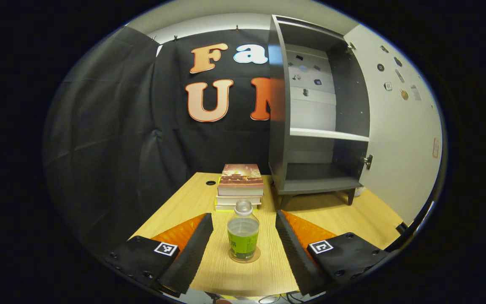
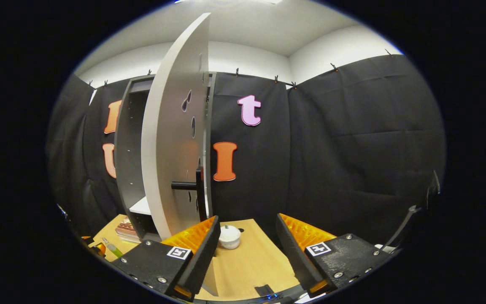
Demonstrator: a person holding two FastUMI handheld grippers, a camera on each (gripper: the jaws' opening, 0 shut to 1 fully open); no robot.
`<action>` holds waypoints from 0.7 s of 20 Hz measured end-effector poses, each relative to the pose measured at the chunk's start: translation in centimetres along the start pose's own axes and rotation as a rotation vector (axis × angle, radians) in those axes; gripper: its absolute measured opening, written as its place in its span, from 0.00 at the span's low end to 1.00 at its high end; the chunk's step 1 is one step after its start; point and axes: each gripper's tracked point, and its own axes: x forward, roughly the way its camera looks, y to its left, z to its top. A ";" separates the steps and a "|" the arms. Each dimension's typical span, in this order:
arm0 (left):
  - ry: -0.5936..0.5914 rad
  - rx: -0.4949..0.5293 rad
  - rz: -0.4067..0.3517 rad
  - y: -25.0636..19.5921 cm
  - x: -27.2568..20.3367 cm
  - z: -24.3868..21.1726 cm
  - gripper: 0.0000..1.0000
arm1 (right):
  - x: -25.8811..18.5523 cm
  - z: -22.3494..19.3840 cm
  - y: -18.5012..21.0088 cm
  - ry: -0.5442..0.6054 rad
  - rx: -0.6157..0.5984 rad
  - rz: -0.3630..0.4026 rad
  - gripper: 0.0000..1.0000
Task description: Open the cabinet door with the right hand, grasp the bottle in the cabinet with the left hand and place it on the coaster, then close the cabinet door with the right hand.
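A clear bottle with green liquid and a green label stands upright on a round brown coaster on the wooden table. My left gripper is open, one finger on each side of the bottle, with a gap on both sides. The grey cabinet stands open behind it, its shelves bare, and its white door is swung out to the right. In the right gripper view the door is seen nearly edge-on, with its dark handle just above my left finger. My right gripper is open and holds nothing.
A stack of books lies on the table between the bottle and the cabinet. A small white round object sits on the table beyond my right gripper. Black cloth walls close the booth behind and at the sides.
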 end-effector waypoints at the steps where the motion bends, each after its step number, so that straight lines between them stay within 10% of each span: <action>1: -0.011 -0.008 0.005 0.6 -0.4 1.2 0.97 | 0.1 0.0 0.6 -0.001 0.006 0.022 0.84; 14: -0.111 0.025 0.040 5.8 -5.6 13.7 0.97 | -0.5 0.1 5.9 -0.002 0.031 0.263 0.83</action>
